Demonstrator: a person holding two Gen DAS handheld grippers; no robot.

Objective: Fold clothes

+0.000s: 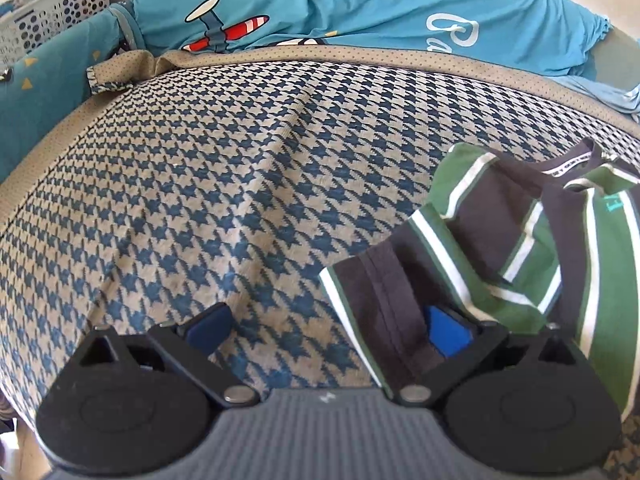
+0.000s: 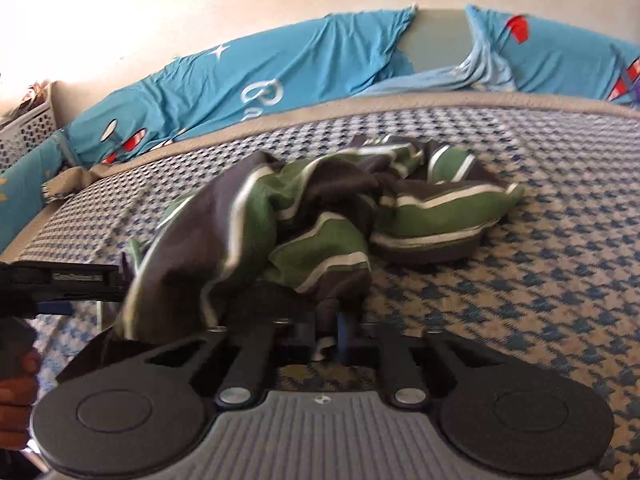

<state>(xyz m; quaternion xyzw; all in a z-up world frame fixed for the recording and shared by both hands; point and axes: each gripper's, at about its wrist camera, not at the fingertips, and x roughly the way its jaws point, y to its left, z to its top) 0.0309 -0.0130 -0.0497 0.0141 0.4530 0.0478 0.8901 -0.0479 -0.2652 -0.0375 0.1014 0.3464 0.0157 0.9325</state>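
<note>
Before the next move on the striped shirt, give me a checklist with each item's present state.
1. Right gripper shut on the striped shirt: ok.
2. Left gripper gripping the shirt: not ok; it is open, cloth draped over one finger.
3. Shirt spread flat: not ok, bunched.
4. Bare houndstooth blanket for laying out: ok.
5. Collar and sleeves located: cannot tell.

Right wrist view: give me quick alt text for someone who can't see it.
The right gripper is shut on a bunched edge of a crumpled green, dark grey and white striped shirt, which trails away across a houndstooth bed cover. The left gripper shows at the left edge, and blue pillows line the wall behind.
</note>
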